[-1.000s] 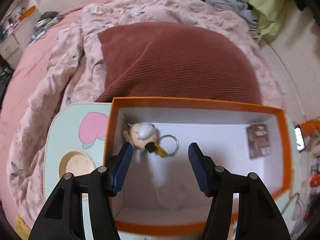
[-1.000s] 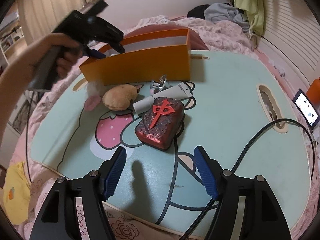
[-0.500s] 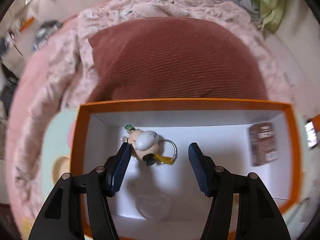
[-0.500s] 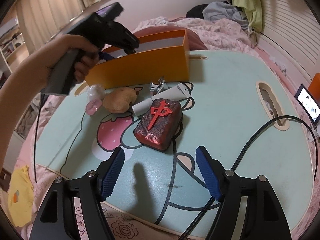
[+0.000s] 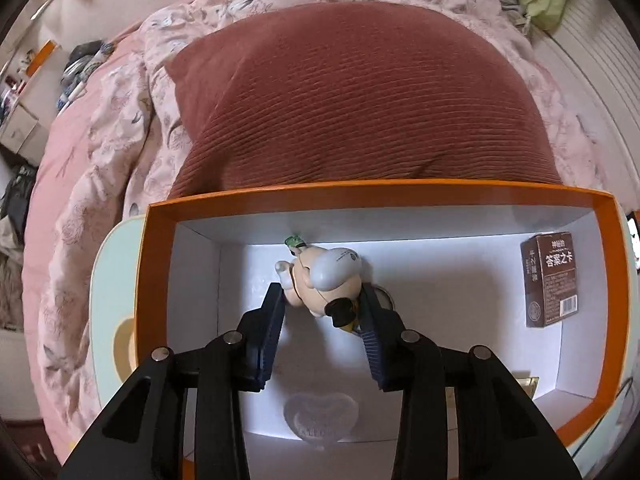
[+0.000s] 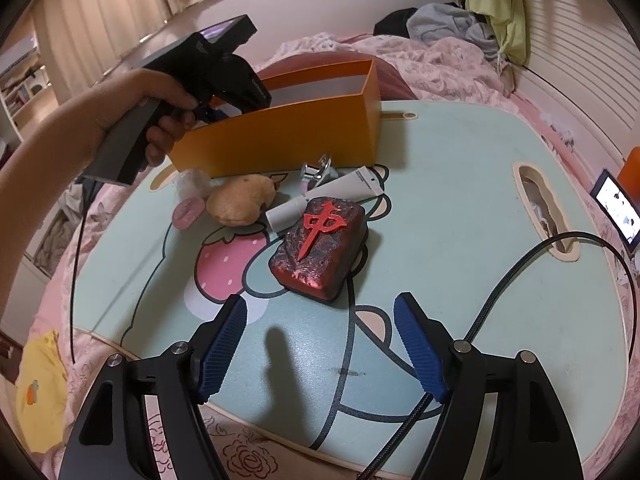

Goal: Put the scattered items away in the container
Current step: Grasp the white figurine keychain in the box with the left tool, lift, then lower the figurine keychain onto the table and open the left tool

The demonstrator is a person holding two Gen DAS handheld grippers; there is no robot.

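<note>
Fingers of the left gripper, blue-padded, clamped on a small figurine keychain inside the orange box, near the floor at its middle. Figurine: cream body, white head, black foot at 5 o'clock, metal ring partly hidden behind the right finger. Same box, 3 o'clock: brown card pack, lying flat beside the right wall. 6 o'clock, near wall: clear heart-shaped item. Beyond the box at 12 o'clock: rust corduroy pillow on a pink floral quilt. Right gripper: fingers wide apart, nothing between them, above the mint cartoon tabletop. Just ahead at 12 o'clock: red mahjong-tile block, touching a white tube behind it. 11 o'clock: tan plush, pink disc beside it. Metal clip against the box's outer wall. Black cable at 3 o'clock.
</note>
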